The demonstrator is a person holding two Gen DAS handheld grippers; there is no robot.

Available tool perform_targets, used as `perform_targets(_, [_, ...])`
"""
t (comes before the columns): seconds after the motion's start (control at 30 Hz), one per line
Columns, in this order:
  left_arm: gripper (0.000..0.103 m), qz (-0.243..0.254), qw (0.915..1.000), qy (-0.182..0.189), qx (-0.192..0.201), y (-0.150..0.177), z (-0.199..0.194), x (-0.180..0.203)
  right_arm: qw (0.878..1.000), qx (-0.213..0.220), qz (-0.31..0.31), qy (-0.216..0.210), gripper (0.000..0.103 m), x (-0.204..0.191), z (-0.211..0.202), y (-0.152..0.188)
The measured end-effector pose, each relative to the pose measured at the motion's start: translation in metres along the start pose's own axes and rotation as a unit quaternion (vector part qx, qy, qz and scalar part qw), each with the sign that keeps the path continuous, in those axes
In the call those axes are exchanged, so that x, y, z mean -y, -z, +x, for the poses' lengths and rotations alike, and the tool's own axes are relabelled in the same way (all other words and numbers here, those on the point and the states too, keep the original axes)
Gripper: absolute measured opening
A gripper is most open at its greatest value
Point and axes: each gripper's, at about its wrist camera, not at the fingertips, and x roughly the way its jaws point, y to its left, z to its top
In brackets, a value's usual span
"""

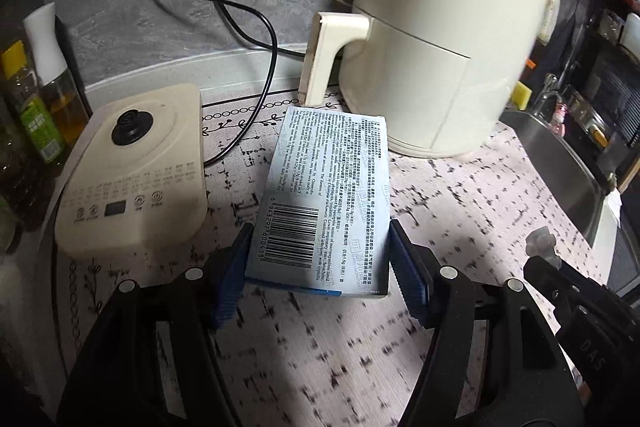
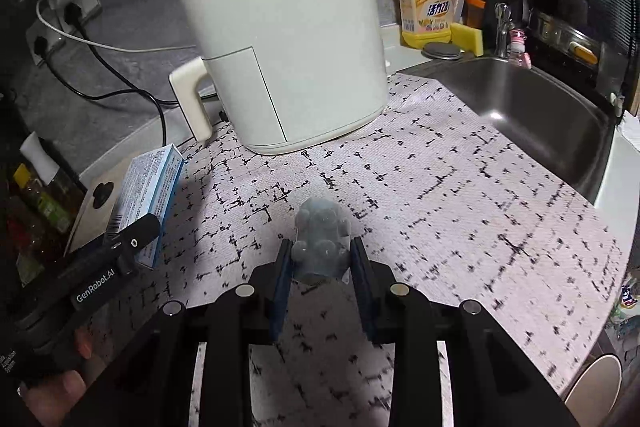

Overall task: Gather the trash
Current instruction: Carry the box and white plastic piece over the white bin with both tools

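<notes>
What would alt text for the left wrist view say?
The left gripper clamps a pale blue barcoded box above a patterned mat. A cream air fryer stands behind it, and a kettle base to the left.

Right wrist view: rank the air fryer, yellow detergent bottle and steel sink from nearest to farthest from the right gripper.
1. Cream air fryer, ahead, slightly left.
2. Stainless steel sink, ahead to the right.
3. Yellow detergent bottle, farthest, at the back beside the sink.

The right gripper holds a small translucent lump.

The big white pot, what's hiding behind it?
Behind the big white pot stand a yellow soap bottle and a yellow sponge, with cords running to wall plugs. Its body covers the counter directly behind.
</notes>
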Motion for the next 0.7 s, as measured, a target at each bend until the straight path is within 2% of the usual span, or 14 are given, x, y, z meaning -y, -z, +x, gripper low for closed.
perform_targets(0.37, [0.066,0.012,0.9996,0.011,0.023,0.019,-0.06,0.035,0.999,0.033,0.006,0.002,0.029,0.033,-0.074,0.02])
perform_targets(0.7, [0.066,0.046,0.9976,0.043,0.031,0.041,-0.091,0.1,0.997,0.056,0.038,0.035,0.029,0.094,-0.129,0.039])
